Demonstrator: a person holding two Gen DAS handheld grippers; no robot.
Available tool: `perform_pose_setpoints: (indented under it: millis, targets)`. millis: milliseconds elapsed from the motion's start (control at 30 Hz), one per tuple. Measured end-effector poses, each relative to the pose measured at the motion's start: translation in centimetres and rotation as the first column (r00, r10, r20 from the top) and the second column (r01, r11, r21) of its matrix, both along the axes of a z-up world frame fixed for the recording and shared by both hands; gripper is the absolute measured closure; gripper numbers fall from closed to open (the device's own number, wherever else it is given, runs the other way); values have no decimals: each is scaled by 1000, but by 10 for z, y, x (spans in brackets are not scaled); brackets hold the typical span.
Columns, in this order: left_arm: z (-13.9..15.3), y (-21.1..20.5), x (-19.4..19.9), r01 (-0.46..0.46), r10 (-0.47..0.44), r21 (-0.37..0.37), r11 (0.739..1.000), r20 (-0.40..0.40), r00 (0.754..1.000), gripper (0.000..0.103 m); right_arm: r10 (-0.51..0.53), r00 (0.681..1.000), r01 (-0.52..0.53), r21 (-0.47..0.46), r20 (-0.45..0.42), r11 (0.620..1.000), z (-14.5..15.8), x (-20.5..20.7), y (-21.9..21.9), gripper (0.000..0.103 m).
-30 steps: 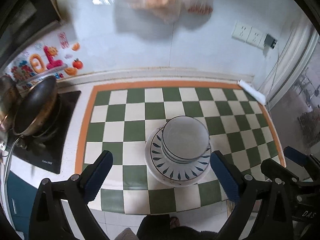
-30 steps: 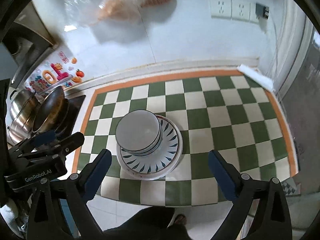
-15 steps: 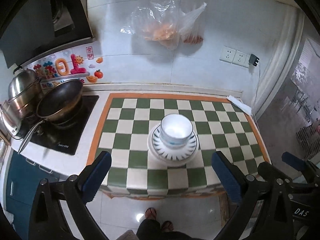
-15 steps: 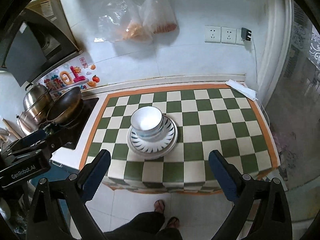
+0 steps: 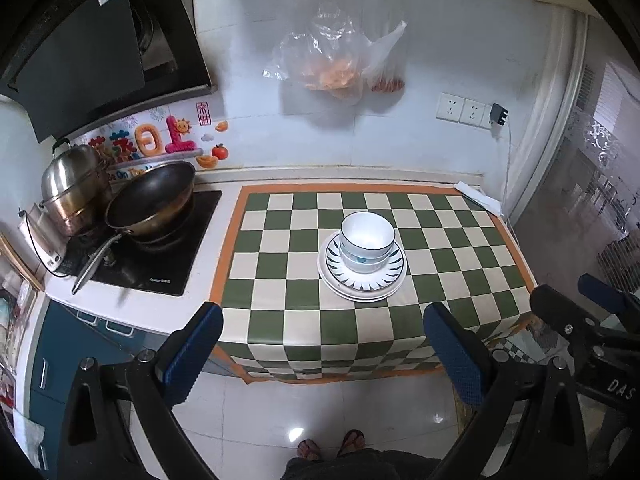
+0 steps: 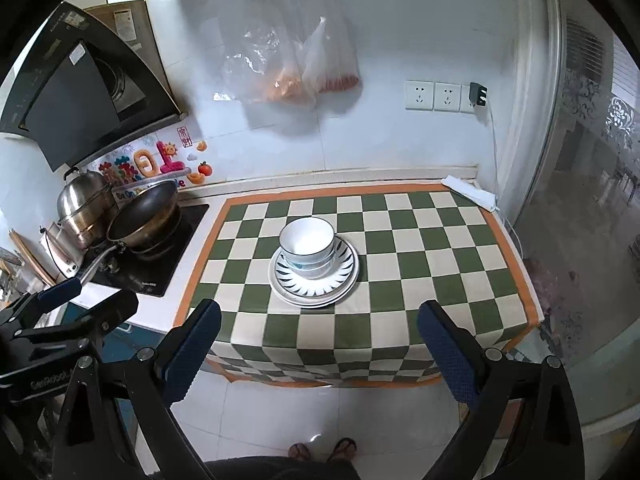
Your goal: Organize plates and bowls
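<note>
Both sets of jaws stand wide apart and hold nothing: the left gripper [image 5: 320, 356] and the right gripper [image 6: 318, 354] hang over the floor, in front of the counter's edge, with the person's sandalled feet [image 5: 332, 446] below them. Against a second ago, when the stack filled the views between the blue pads, both grippers have pulled back and up, and the whole counter now shows. I judge that the stacking is done and the hands are withdrawing (nothing loose is left on the cloth to gather).

On the checked cloth [image 5: 280, 320] sits the task's pile, near the middle: the bowls [image 5: 367, 246] nested one in another, upright, on the plates [image 5: 362, 288], the patterned one lying on a plain white one.

To the left lies the black hob [image 5: 160, 264] with a wok [image 5: 150, 200] and a steel pot [image 5: 74, 184] behind it. Farther back, on the wall, are bright stickers [image 5: 160, 142], two hanging plastic bags [image 5: 332, 60] and the sockets [image 5: 464, 108].

Writing: "DAS" on the right gripper's body in the left view, "GenRobot" (cut off) on the left gripper's in the right view; the hob's brand is too small to read.
</note>
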State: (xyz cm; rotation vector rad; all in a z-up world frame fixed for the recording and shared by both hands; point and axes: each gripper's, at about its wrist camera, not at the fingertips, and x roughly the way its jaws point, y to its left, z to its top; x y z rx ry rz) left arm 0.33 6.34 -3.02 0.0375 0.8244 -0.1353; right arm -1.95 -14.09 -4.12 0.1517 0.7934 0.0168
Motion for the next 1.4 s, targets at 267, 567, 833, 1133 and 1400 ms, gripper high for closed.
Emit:
perform_pose_setpoints:
  millis: [267, 567, 833, 1133, 1400]
  targets:
    - [3, 19, -12, -2, 2, 4, 1000, 12, 1000, 0, -9, 1000, 9, -7, 7, 1000, 1, -14, 20, 2]
    - [1, 30, -21, -7, 7, -4, 1000, 8, 1000, 0, -9, 1000, 9, -20, 8, 1000, 0, -20, 28, 2]
    - [1, 35, -24, -8, 8, -14, 1000, 4, 1000, 0, -8, 1000, 8, -21, 1, 1000, -1, -24, 34, 2]
    - [0, 38, -22, -7, 7, -22, 1000, -6, 1000, 0, -14, 1000, 14, -28, -5, 1000, -1, -20, 31, 2]
    - [-5, 35, -18, -21, 21, -26, 999, -19, 1000, 0, -10, 1000, 10, -25, -11, 1000, -3, -15, 30, 2]
